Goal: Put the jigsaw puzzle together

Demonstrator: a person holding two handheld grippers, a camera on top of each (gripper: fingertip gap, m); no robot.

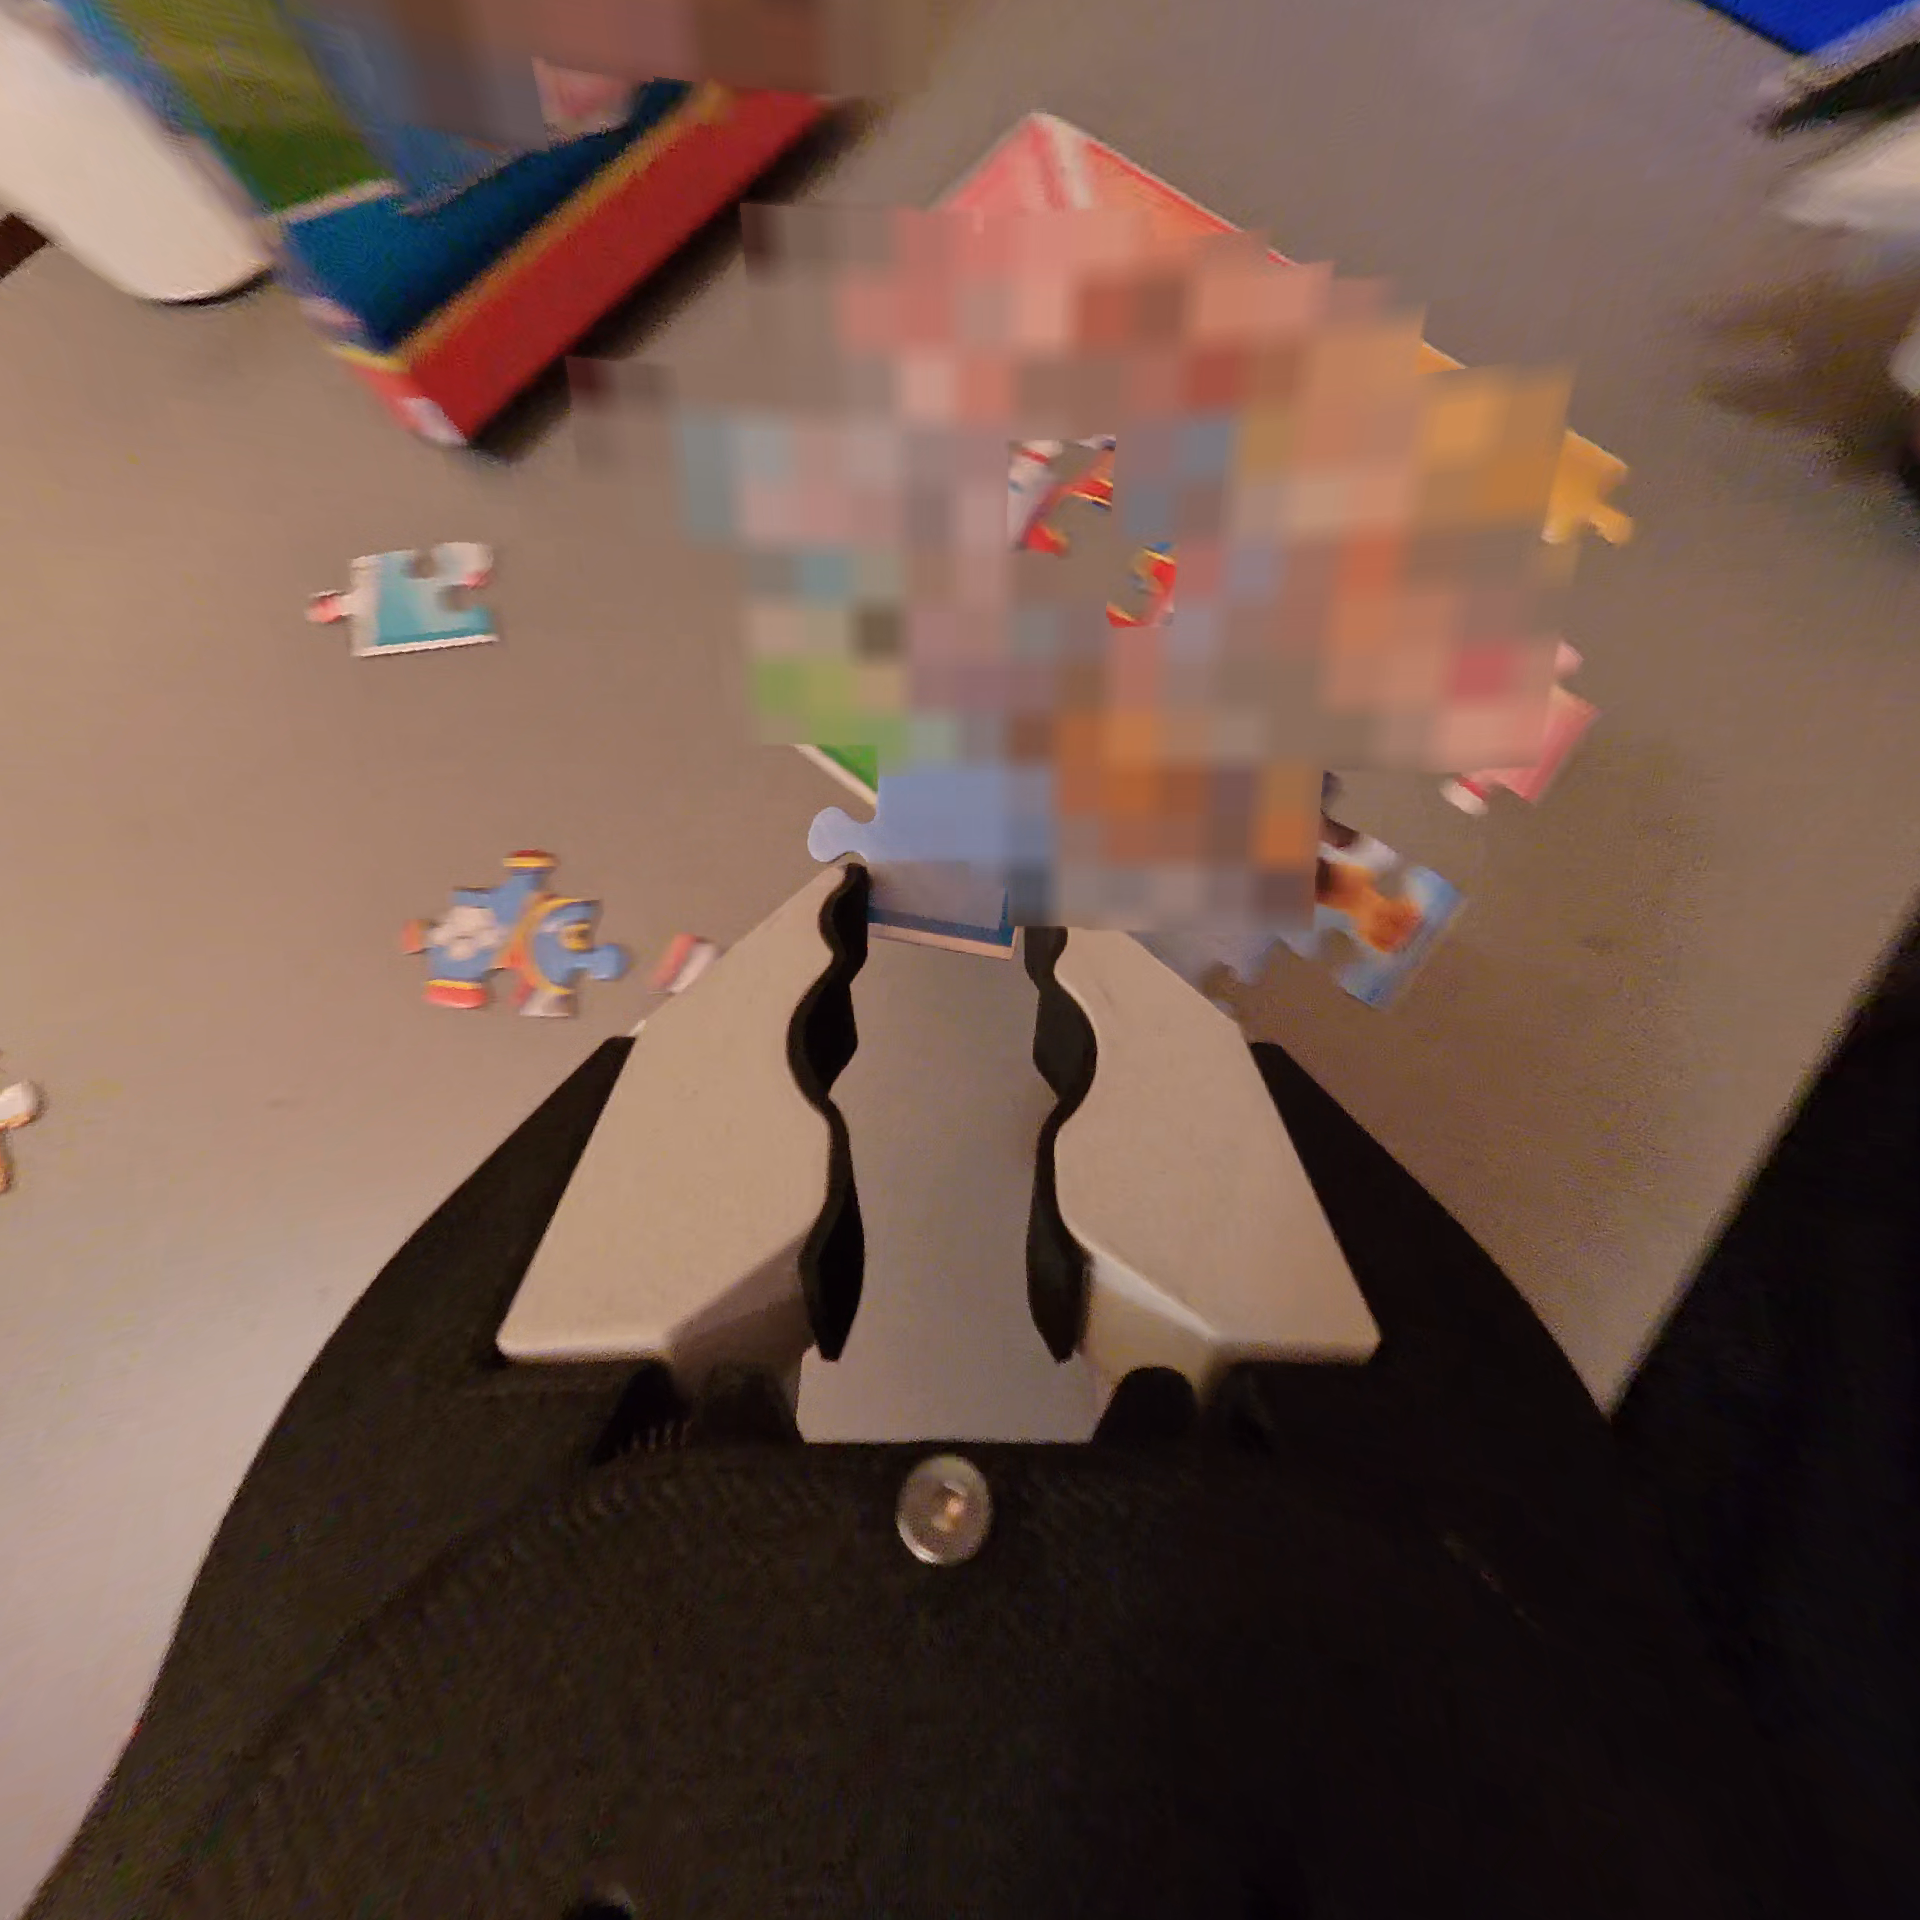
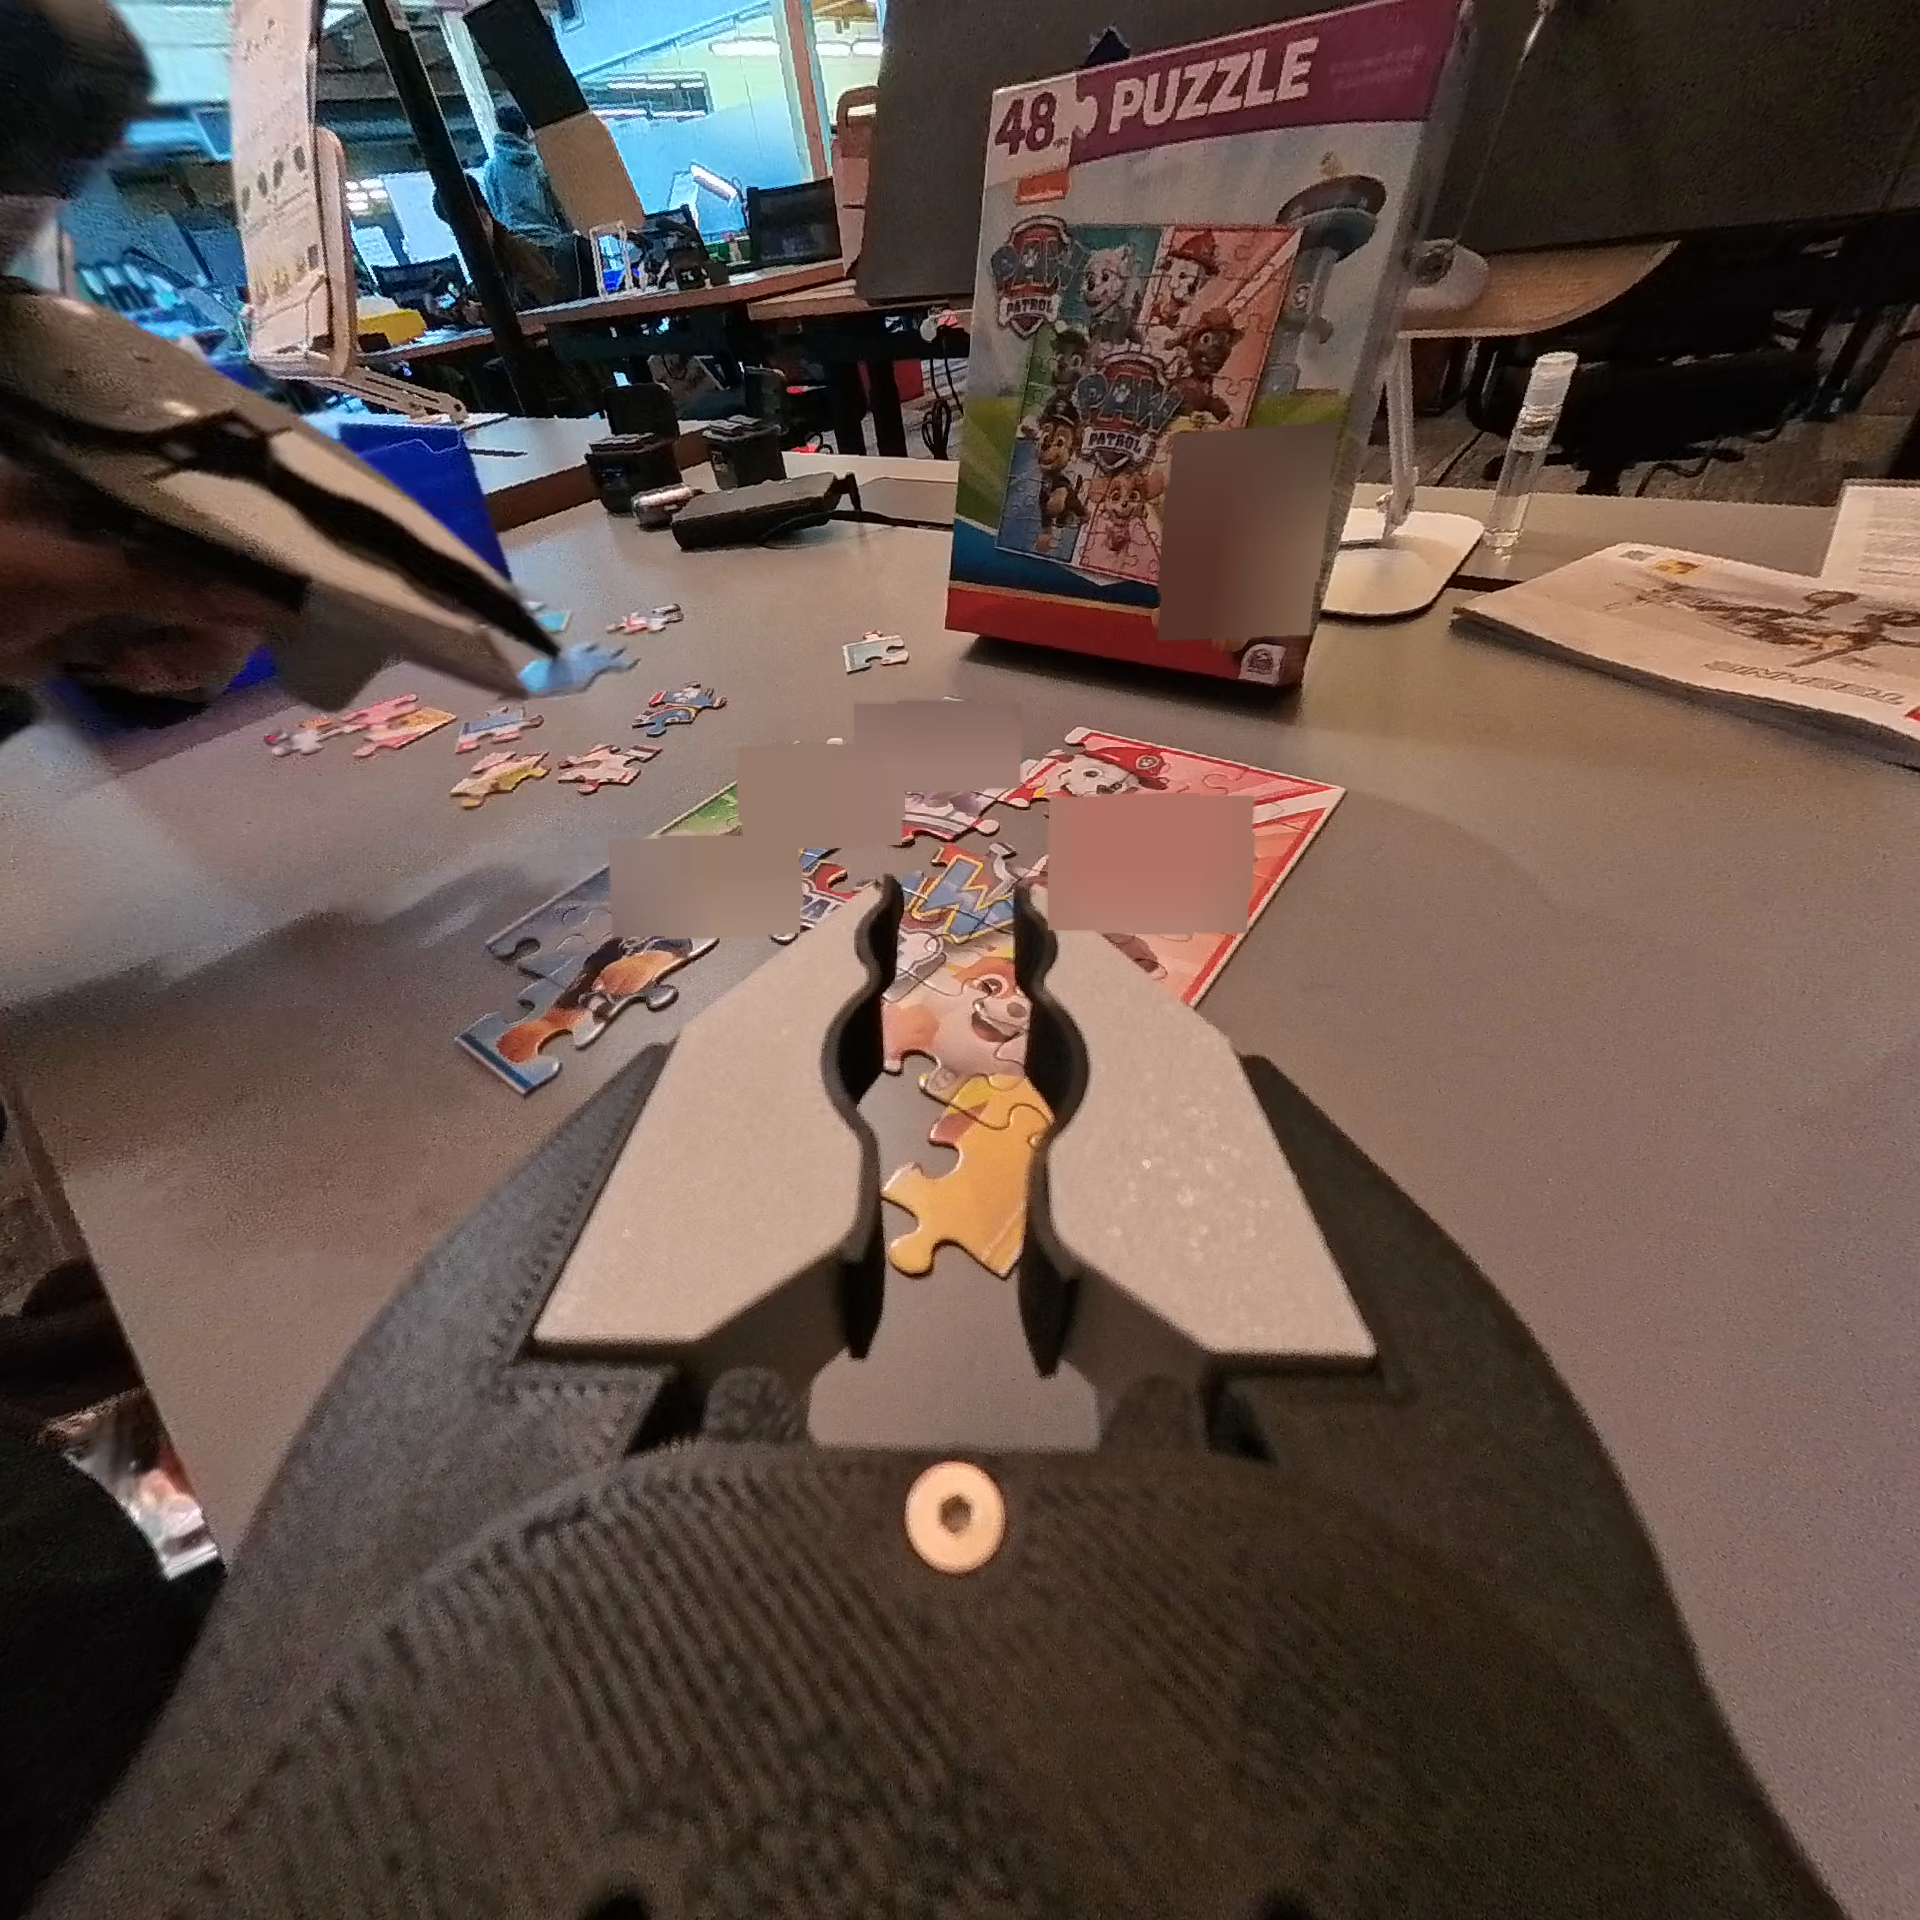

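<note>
Between the left gripper's (image 1: 940,914) jaws, a blue puzzle piece (image 1: 935,831) lies flat, knob leftward.

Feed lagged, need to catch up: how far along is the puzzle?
Partly done: the assembled puzzle on the grey table has gaps. In hand: the left gripper grips a blue piece; the right gripper hovers open above. Left: several loose pieces.
</note>
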